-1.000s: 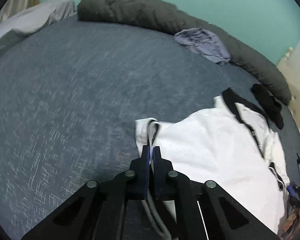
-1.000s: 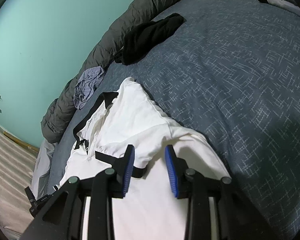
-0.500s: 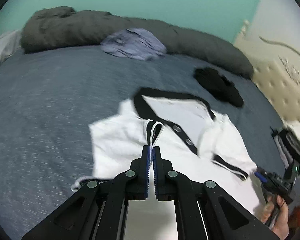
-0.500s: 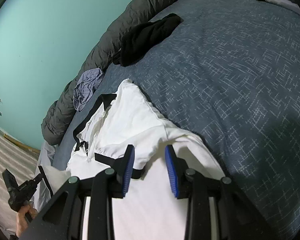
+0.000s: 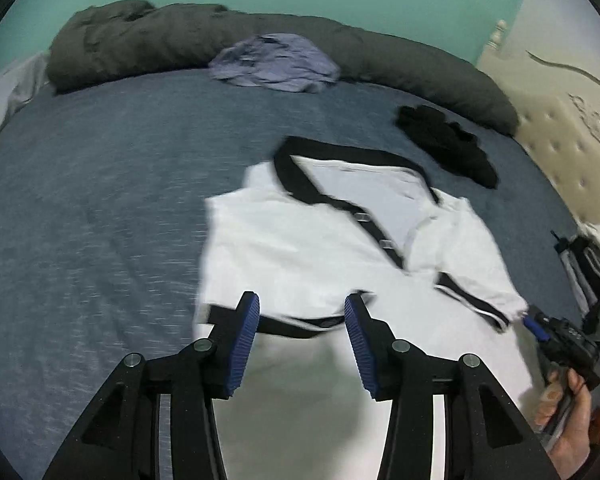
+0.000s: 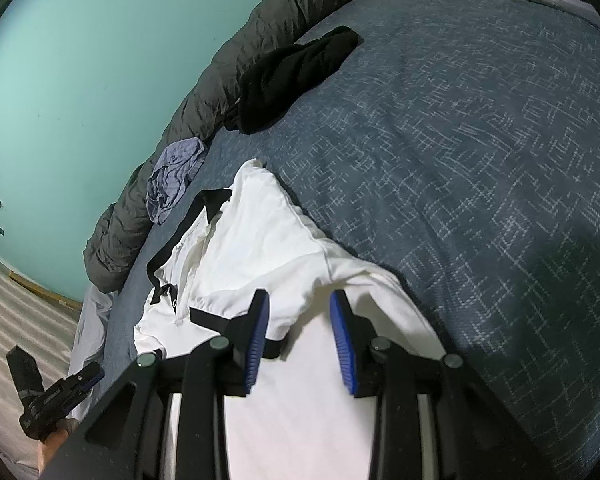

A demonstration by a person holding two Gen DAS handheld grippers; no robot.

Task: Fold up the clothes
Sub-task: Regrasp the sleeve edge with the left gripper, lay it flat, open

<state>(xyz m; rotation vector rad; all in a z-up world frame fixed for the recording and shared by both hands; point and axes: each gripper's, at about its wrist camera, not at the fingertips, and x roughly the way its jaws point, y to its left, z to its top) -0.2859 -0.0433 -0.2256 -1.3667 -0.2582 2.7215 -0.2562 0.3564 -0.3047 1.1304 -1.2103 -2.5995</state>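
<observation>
White polo shirt with black collar and placket (image 5: 300, 248) is laid on the blue-grey woven bedspread (image 5: 92, 200), its black-trimmed sleeve folded across the front. The left gripper (image 5: 299, 304) has just been opened; its jaws are parted above the sleeve cuff, with nothing grasped. The right gripper (image 6: 299, 300) is held with jaws apart over the other sleeve, which is not pinched. A crumpled black garment (image 5: 448, 142) lies near the rolled dark grey duvet (image 5: 180, 44).
</observation>
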